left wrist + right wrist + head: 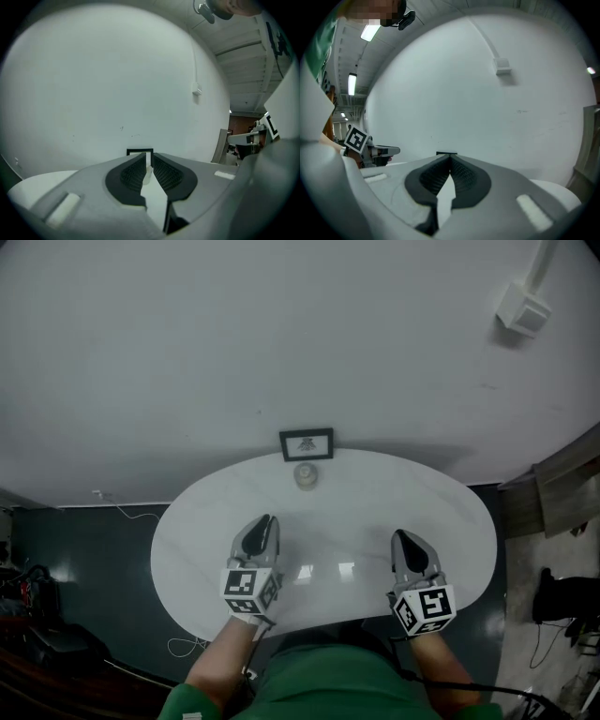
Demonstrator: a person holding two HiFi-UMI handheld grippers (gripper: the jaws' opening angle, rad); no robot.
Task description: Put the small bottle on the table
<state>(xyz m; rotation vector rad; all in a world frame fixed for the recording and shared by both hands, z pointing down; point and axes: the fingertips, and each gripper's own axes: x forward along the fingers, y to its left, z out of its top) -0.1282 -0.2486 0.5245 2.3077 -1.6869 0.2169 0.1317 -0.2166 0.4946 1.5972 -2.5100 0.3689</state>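
Observation:
The small pale bottle [306, 474] stands upright on the white oval table [403, 488], near its far edge and just in front of a small black-framed picture [307, 443]. My left gripper [265, 524] hovers over the table's near half, well short of the bottle. Its jaws leave only a narrow slit with nothing in it. In the left gripper view [147, 159] the distant bottle [148, 174] shows through that slit. My right gripper [405, 540] hangs level with the left one, further right, shut and empty. Its tips meet in the right gripper view [450, 157].
The picture frame leans against a plain white wall [234, 343] that carries a white box [523, 310]. Dark floor surrounds the table, with cables [131, 512] at the left and dark clutter [37, 615] at the lower left. A wooden panel [567, 484] stands at the right.

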